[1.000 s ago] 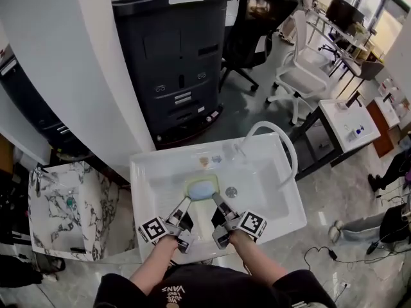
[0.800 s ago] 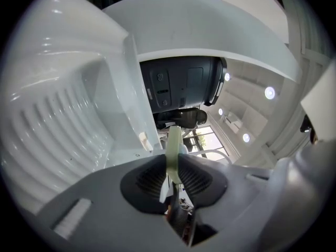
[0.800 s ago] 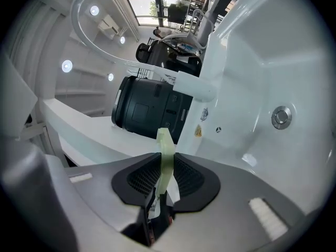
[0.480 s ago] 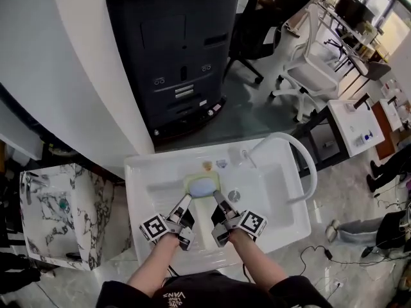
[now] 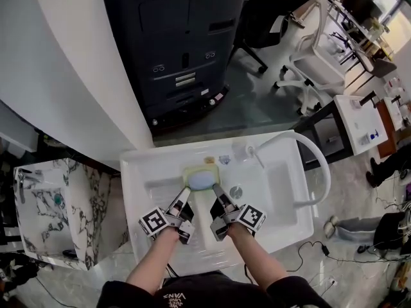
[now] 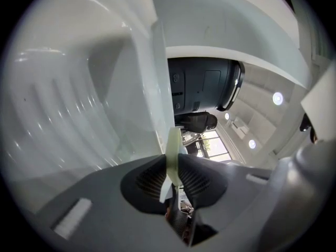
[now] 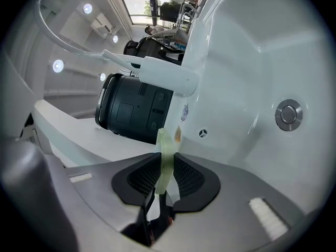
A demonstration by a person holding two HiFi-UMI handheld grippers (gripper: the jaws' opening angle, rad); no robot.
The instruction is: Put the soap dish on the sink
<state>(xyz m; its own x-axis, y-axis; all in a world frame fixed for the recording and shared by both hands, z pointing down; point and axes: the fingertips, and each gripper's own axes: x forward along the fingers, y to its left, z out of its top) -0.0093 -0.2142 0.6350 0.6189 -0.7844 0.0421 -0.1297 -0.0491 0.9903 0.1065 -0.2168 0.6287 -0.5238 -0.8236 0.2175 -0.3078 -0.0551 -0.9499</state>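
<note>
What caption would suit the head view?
Left tongs and right tongs hold a pale green soap dish at the white sink.

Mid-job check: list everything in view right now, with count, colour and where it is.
Sink: 1, white, centre of the head view.
Soap dish: 1, pale yellow-green, over the basin near its back wall.
Soap: 1, light blue, in the dish.
Tap: 1, white, curved, at the sink's right rear.
Drain: 1, silver, basin floor, right of the dish.
Printer: 1, dark grey, behind the sink.
Marble basin: 1, white with dark veins, left of the sink.
White chair: 1, upper right.
Black chair: 1, top right.
Left tongs: 1, grey, shut on the dish's left edge.
Right tongs: 1, grey, shut on its right edge.
</note>
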